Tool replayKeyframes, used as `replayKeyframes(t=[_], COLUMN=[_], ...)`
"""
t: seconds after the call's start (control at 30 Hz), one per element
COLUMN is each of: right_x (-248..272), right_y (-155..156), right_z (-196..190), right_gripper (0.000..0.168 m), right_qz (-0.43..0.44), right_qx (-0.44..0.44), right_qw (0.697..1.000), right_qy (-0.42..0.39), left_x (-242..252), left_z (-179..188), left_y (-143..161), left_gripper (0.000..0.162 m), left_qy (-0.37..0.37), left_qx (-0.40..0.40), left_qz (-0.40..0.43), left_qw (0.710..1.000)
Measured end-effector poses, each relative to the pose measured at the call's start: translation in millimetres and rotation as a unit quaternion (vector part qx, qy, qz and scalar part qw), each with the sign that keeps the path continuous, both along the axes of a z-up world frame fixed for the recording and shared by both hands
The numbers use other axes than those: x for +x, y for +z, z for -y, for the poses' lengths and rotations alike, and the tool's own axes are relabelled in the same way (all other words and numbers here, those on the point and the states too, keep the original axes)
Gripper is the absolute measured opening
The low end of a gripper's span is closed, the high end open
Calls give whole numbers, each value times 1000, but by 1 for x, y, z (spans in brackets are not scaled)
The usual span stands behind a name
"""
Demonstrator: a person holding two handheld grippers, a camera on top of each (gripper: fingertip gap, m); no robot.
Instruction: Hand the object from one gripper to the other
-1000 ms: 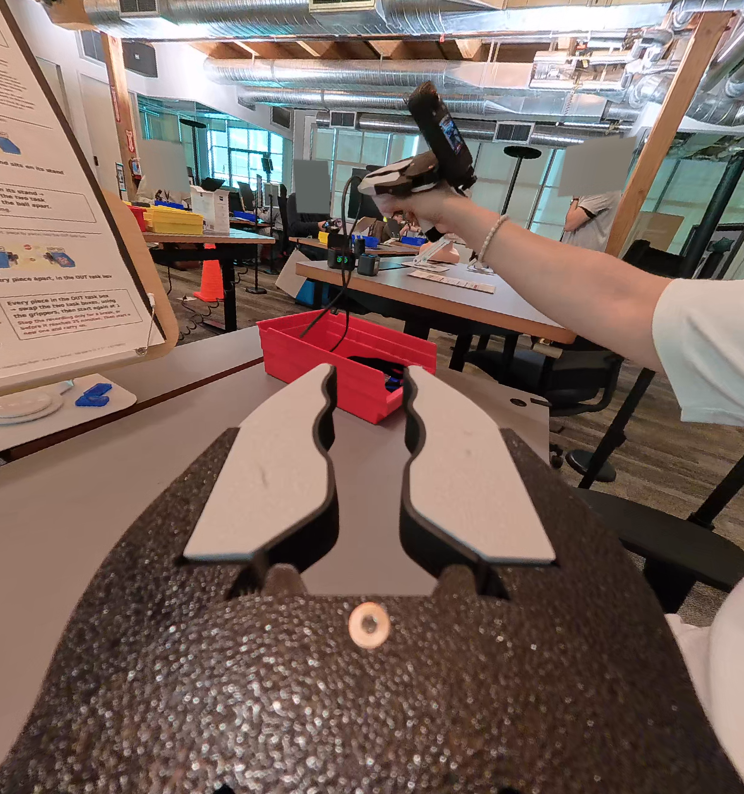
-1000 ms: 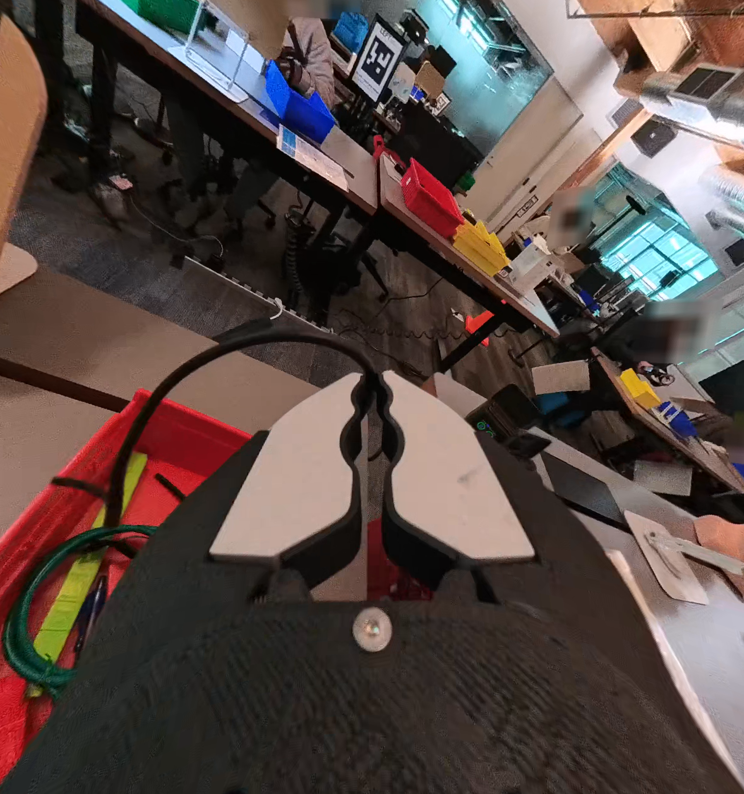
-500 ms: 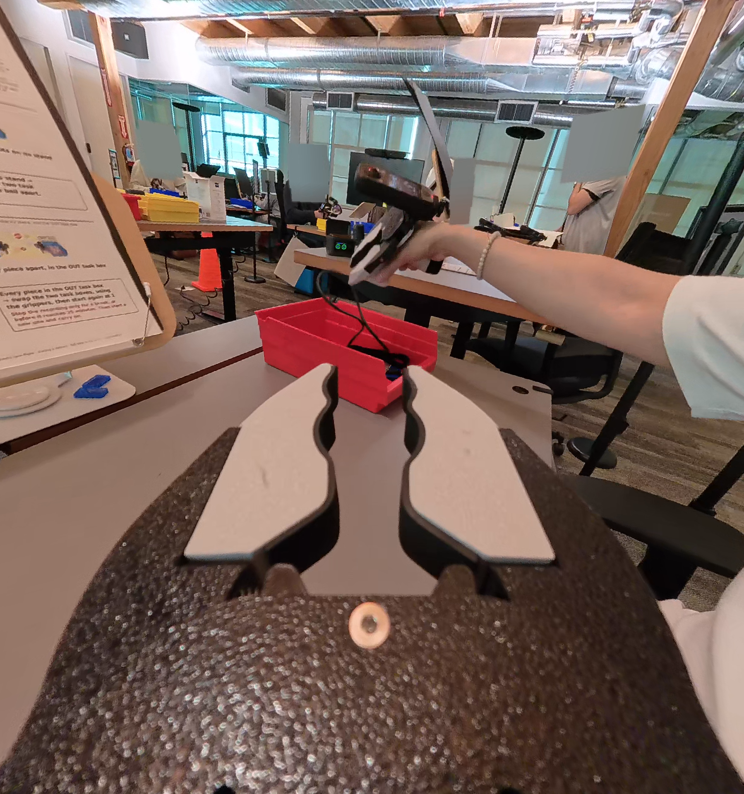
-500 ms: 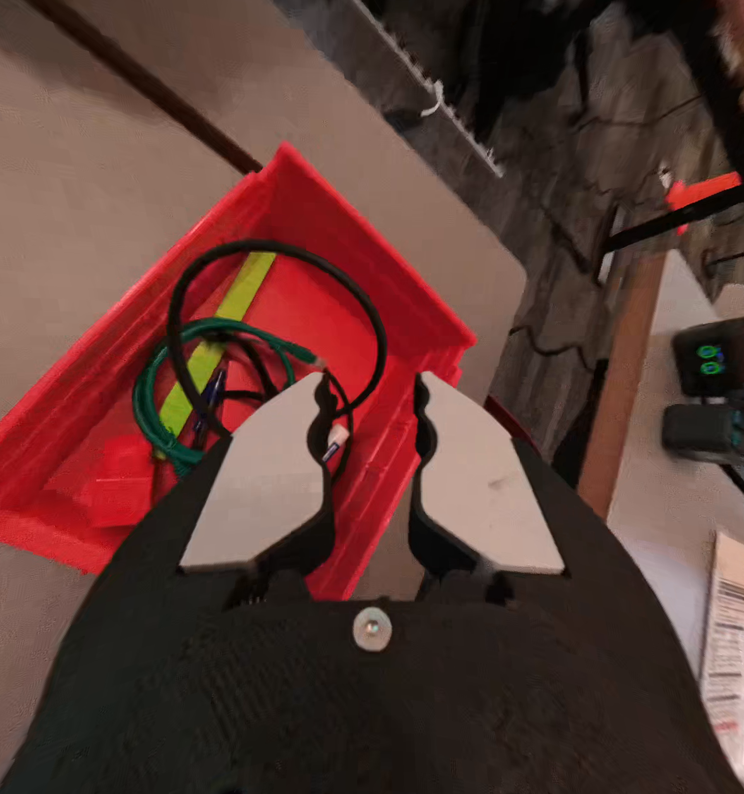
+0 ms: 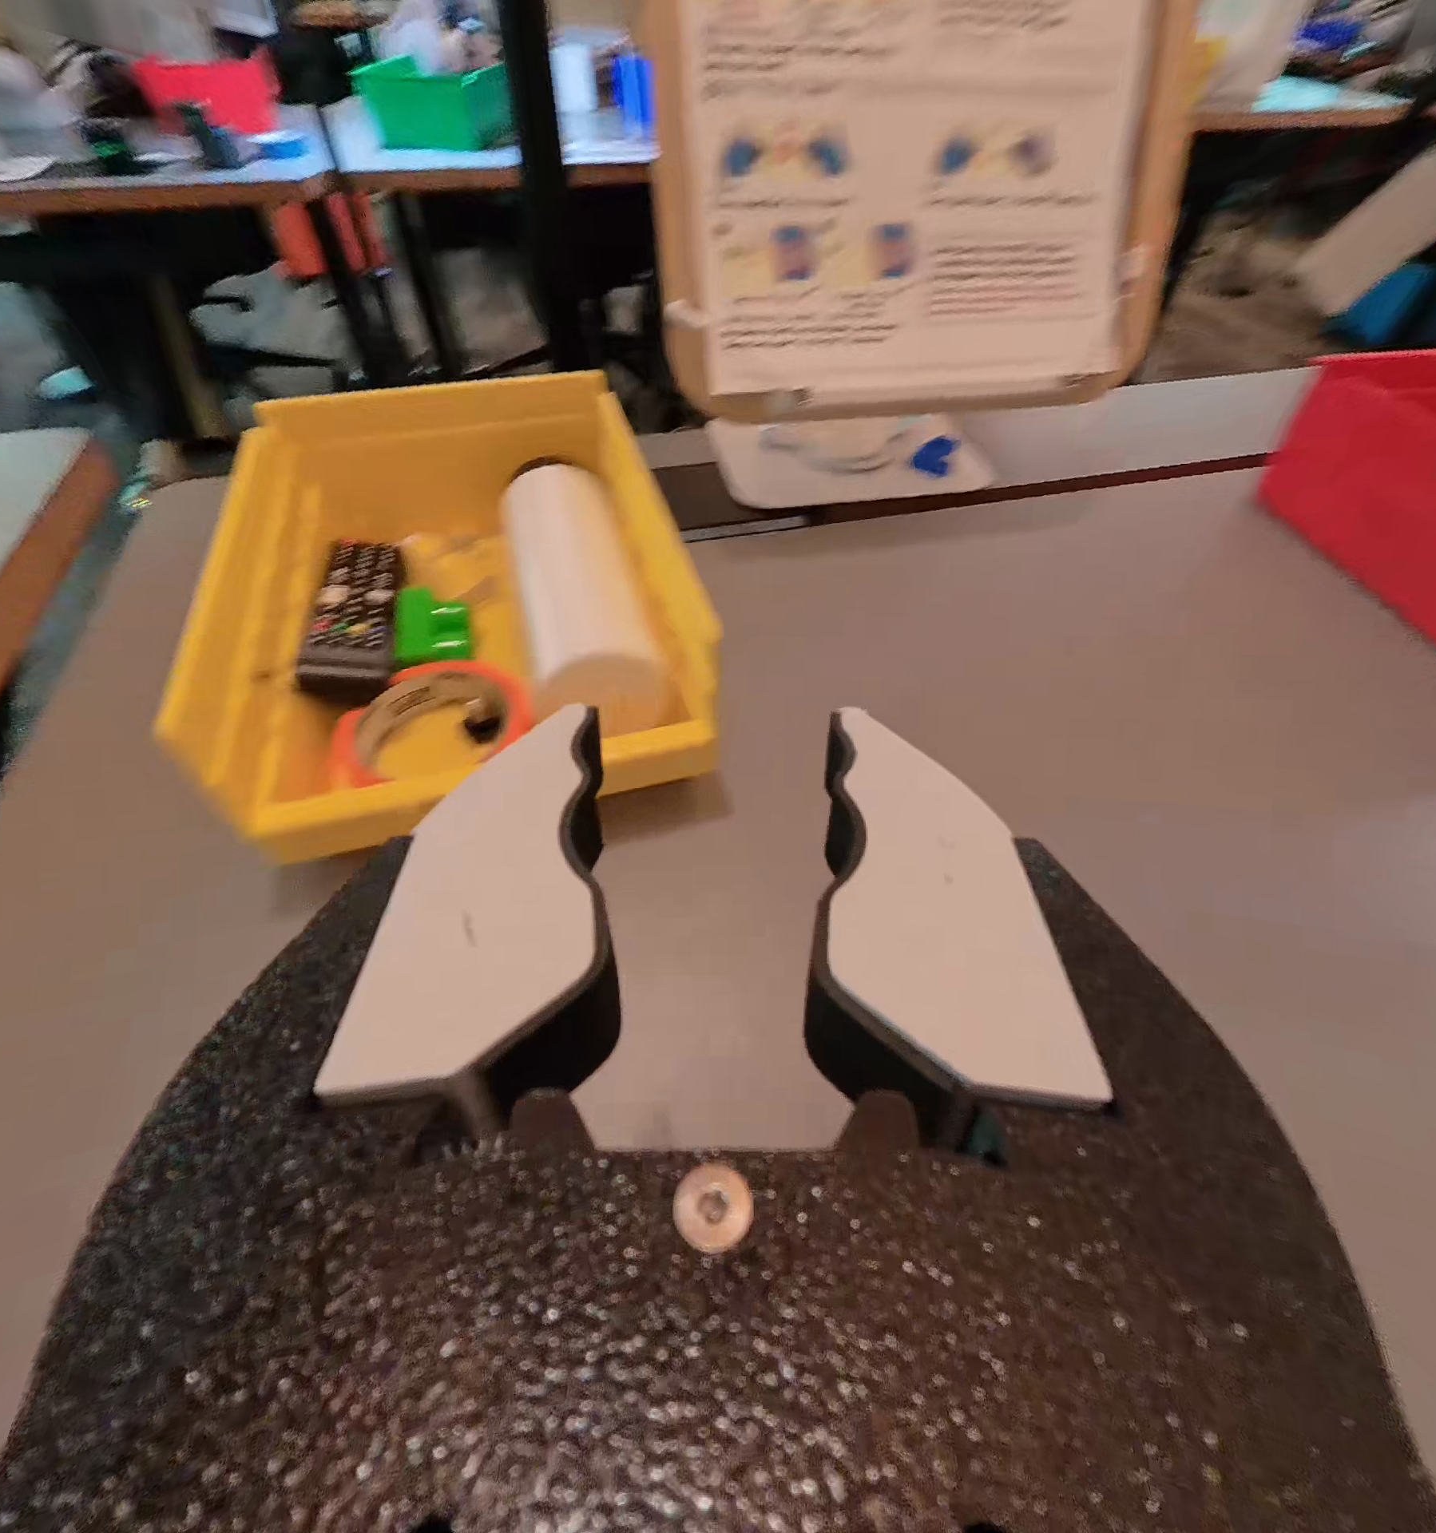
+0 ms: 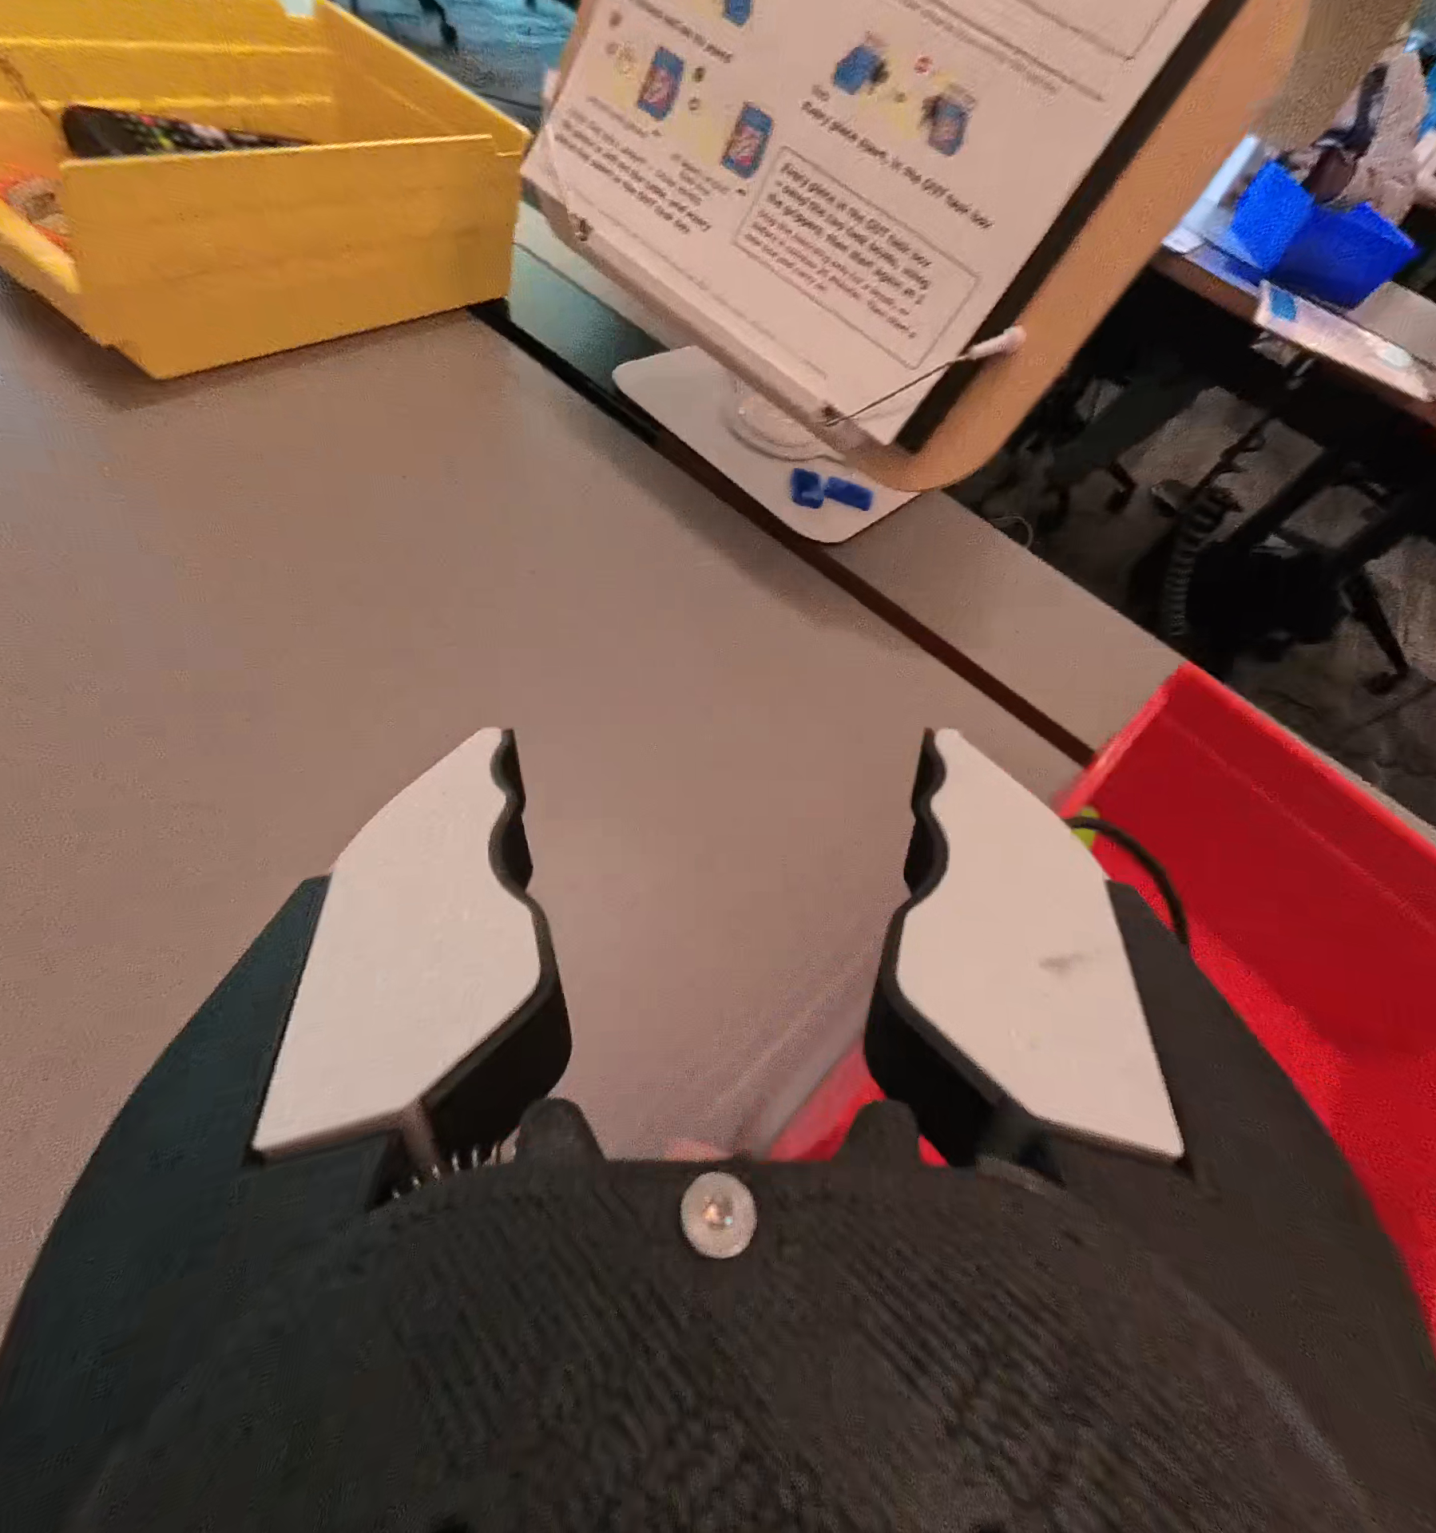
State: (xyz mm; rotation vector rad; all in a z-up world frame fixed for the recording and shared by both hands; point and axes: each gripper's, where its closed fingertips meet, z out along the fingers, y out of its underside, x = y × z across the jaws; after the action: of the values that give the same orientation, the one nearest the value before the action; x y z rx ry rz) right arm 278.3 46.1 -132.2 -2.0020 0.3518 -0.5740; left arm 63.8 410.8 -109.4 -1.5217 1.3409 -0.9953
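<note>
Left wrist view has the left gripper (image 5: 710,776) spread and empty, ahead-left a yellow bin (image 5: 283,514) holding remote (image 5: 354,618), white roll (image 5: 586,597), orange tape (image 5: 428,726) and green block (image 5: 432,635) (right gripper (image 6: 719,792) likewise agape, red bin (image 6: 1279,896) with black cable (image 6: 1146,871) to its right).

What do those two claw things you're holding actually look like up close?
Both look alike. The left gripper has a speckled, rough black body, two flat pale grey fingers with wavy black inner edges, and a silver screw at its centre. The right gripper has the same fingers and screw, on a ridged matte black body.
</note>
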Motion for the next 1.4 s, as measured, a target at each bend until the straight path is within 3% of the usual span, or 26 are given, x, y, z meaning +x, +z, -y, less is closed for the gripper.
replayKeyframes(t=[0.13,0.27,0.37,0.53,0.73,0.77,0.9,1.03,1.1,1.23,1.4], right_x=[-30,-37,-39,-33,-30,-29,-29,-27,-29,-34,-40], right_y=[-20,-24,-28,-29,-26,-27,-35,-32,-28,-21,0], right_z=[-17,-20,-22,-17,-13,-12,-10,-8,-8,-5,-1], right_gripper=[87,85,82,83,82,82,82,82,81,80,80], right_qz=[-19,-20,-24,-11,-27,-27,-34,-32,-29,-6,16], right_qx=[11,21,19,4,25,25,12,15,22,8,32], right_qw=[999,999,998,999,998,998,998,998,998,999,998], right_qy=[42,47,53,45,45,42,47,43,45,45,47], left_x=[5,23,41,62,90,93,98,88,92,99,105], left_z=[-46,-73,-96,-128,-145,-142,-126,-124,-124,-119,-112], left_y=[-13,-39,-61,-108,-148,-151,-152,-161,-165,-155,-93], left_gripper=[52,56,59,53,42,32,28,24,17,10,10], left_qy=[36,-16,-32,-42,-46,-60,-73,-90,-92,-107,-106], left_qx=[32,52,44,14,10,1,-49,-25,-28,-27,-62], left_qz=[-52,-192,-284,-446,-545,-553,-574,-612,-609,-563,-446], left_qw=[997,980,957,894,837,831,814,785,787,819,886])
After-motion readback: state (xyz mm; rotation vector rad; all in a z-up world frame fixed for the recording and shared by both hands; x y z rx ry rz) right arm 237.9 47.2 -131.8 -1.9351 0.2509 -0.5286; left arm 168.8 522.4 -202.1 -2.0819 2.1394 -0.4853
